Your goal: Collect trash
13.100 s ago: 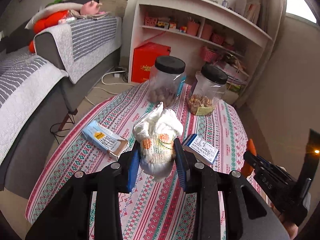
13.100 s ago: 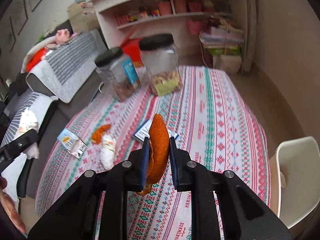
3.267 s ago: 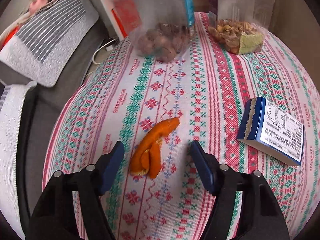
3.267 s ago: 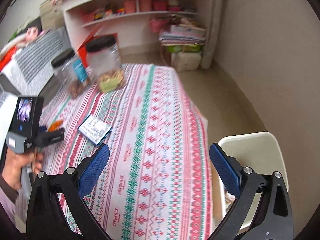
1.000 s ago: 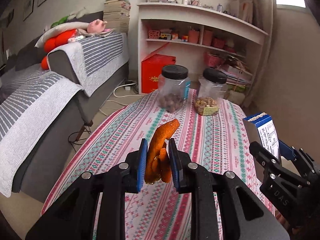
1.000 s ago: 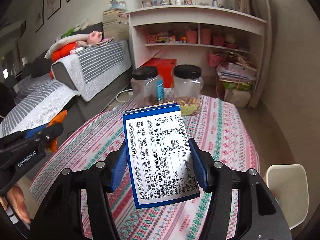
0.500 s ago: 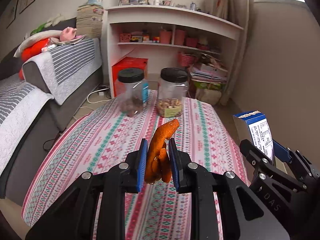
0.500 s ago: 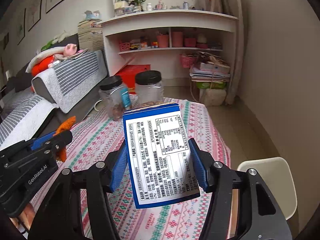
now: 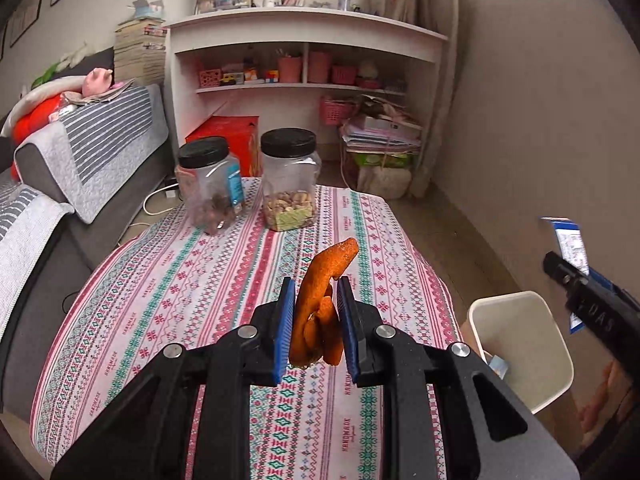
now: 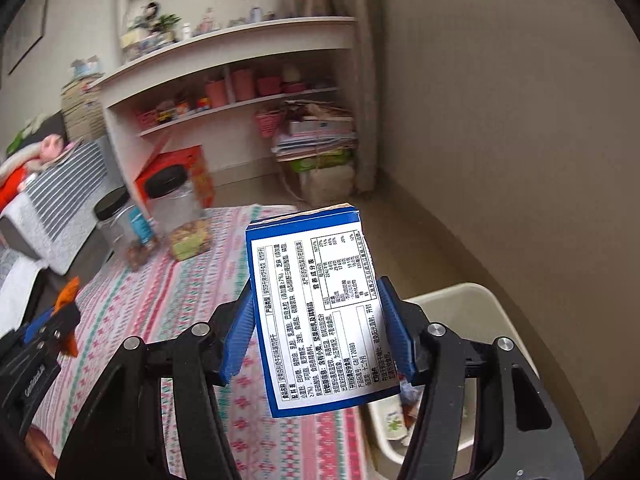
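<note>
Carrying two pieces of trash at once, I have both grippers lifted above the table with the striped, patterned cloth [image 9: 224, 280]. My left gripper [image 9: 316, 316] has its jaws pinched narrow on the curled strip of orange peel [image 9: 320, 300], gripped low so its free end curls up above the pads. My right gripper [image 10: 316, 328] has its jaws spread fairly wide, clamped on the side edges of the flat blue-and-white cardboard box [image 10: 320, 312], printed label facing the camera, its top flap looking torn open. I hold that box beyond the table's right edge, close to the cream plastic waste bin [image 10: 492, 308] on the floor there, probably for a drop. Scraps already lie in the bin. Two clear black-lidded jars [image 9: 288, 184] stand near the far edge.
</note>
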Motion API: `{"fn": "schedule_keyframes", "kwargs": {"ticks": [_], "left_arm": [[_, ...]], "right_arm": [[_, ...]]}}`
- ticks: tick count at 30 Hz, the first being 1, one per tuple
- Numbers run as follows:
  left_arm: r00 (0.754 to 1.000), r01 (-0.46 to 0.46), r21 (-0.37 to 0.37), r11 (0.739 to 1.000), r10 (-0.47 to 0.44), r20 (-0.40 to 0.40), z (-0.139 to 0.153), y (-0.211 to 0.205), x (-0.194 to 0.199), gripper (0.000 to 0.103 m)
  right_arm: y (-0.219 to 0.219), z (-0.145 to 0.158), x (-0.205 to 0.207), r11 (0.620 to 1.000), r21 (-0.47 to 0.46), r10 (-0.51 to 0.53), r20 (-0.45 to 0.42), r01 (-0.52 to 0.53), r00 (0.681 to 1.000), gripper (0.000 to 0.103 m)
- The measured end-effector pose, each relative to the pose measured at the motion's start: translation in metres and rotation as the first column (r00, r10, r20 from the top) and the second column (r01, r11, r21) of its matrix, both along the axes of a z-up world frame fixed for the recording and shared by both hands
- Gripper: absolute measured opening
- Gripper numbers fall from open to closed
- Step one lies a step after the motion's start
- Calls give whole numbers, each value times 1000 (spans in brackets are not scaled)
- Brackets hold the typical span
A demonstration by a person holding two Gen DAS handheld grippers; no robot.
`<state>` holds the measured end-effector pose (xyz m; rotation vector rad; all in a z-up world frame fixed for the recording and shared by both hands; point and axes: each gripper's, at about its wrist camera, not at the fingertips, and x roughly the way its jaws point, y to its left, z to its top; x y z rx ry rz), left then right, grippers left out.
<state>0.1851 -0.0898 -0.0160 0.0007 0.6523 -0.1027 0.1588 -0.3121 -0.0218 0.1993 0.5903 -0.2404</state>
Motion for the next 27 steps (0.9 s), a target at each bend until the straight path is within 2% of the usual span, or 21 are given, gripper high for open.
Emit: {"fn": "schedule_keyframes", "kwargs": {"ticks": [5,7,9,14,18,21,22,24,26,27], "left_arm": [[999,35,11,999,-35,-9,-5,-22,1,23],[998,54,10,998,-54,-12,-7,-32,0,23],[997,75,1,997,-75,-23,-8,-41,1,23],[984,167,-40,985,-169,-54,-8,-81,5,23],[957,271,-90,958,-279,-85,-13,-131,5,23],[914,359,-207,910,-387,-119,-14,-172,10,24],[894,392,-238,889,-429,-130,-14,-188,12,27],[867,431,-256,865,-476,-147,-16,-206,14,56],[852,454,-261,852,-501,-152,-14,-216,13,58],[849,460,-257,850,-506,-151,-13,-215,12,63]], "right_arm": [[-45,-4,-14,991,18,-129,-26,130,991,57],[-60,-4,-21,984,27,-178,-23,178,984,65],[-76,0,-31,970,32,-239,-4,239,971,83],[-119,14,-63,929,82,-366,77,360,927,94],[-143,21,-85,894,154,-441,125,422,889,96],[-153,25,-96,874,200,-473,150,442,868,96],[-156,26,-98,867,216,-485,161,449,860,96],[-159,30,-109,852,241,-510,193,464,838,96],[-159,35,-114,846,243,-524,221,474,823,96],[-159,36,-116,848,242,-522,229,472,821,96]]}}
